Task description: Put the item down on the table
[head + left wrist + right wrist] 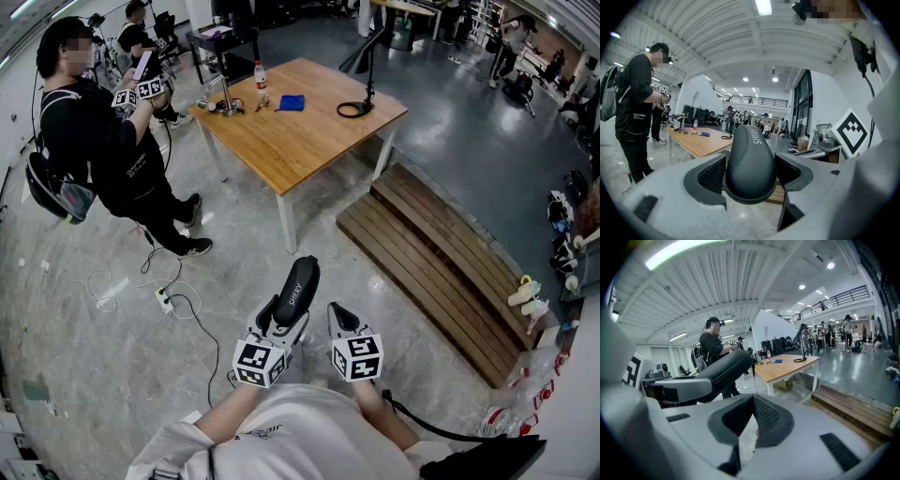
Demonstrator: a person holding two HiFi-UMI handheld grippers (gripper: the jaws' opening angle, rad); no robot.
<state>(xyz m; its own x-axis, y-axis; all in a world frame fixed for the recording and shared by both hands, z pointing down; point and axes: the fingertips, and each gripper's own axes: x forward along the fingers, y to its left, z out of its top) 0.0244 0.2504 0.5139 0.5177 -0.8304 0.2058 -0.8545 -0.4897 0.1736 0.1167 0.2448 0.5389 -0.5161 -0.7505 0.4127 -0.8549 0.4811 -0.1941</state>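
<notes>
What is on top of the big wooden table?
A clear plastic bottle with a red label, a blue cloth, a black desk lamp and some small metal things, too small to name. Nothing on the wooden table looks covered.

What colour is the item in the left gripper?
The item is dark grey, pale lettering; clearest in left gripper view.

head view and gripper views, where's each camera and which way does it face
Head view: on the head, steeply down at wooden table; forearms, left gripper clamping dark grey case, right gripper.
Left gripper view: on that gripper, facing the table; jaws grip the case.
Right gripper view: on that gripper, facing the table; jaws together.
Shared: all show case and table.
</notes>
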